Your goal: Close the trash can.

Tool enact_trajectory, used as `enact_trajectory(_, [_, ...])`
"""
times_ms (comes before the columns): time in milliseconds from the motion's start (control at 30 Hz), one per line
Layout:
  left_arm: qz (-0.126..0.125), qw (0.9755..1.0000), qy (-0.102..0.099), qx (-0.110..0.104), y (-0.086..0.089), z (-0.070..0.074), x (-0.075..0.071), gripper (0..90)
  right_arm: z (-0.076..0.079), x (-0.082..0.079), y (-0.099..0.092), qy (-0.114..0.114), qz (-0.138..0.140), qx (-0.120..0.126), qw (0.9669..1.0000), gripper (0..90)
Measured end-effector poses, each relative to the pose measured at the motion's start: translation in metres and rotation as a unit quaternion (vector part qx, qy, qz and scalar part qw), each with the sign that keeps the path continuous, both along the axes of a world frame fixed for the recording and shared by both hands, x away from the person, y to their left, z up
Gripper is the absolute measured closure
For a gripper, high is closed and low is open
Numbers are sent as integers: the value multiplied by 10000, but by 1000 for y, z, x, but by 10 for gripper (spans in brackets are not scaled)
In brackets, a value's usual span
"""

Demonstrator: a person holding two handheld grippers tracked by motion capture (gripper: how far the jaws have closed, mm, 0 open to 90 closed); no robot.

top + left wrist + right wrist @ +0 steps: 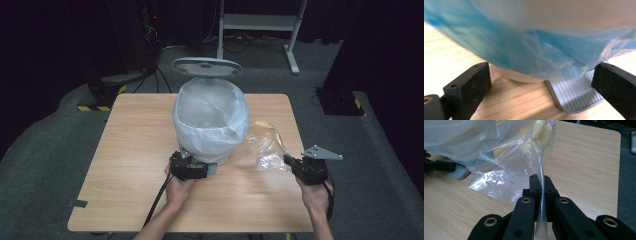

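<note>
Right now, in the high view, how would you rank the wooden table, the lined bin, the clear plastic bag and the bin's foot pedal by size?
1. Wooden table
2. Lined bin
3. Clear plastic bag, crumpled, so its true size is unsure
4. Foot pedal, partly hidden behind the left hand-held gripper

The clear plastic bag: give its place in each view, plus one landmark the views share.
High view: clear plastic bag lies right of the bin, by the right gripper.
Left gripper view: not in it.
Right gripper view: bag centre, its edge pinched in the jaws.
Shared landmark: the bin's grey pedal.
</note>
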State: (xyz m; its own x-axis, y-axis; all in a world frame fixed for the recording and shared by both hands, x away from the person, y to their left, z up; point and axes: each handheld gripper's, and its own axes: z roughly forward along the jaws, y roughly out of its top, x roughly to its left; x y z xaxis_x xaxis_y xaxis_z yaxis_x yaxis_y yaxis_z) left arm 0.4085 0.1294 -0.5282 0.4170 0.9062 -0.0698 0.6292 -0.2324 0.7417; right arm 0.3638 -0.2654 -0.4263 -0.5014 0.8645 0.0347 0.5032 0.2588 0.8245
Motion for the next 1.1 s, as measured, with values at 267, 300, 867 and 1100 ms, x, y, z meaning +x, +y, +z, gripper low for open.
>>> enact_trajectory(267, [-2, 10000, 1, 1, 0, 0, 0, 25, 9, -3, -2, -63, 10, -32, 10000, 897])
enact_trajectory(300, [-1, 10000, 1, 0, 0, 0, 0, 25, 10, -3, -2, -66, 15, -37, 10000, 897])
enact_trajectory(867, [-39, 10000, 26, 44, 1, 0, 0, 25, 30, -1, 0, -218, 80, 100, 9997, 897])
enact_trajectory(1100, [5, 10000, 7, -26, 0, 0, 0, 25, 42, 3, 7, -308, 214, 135, 9992, 897])
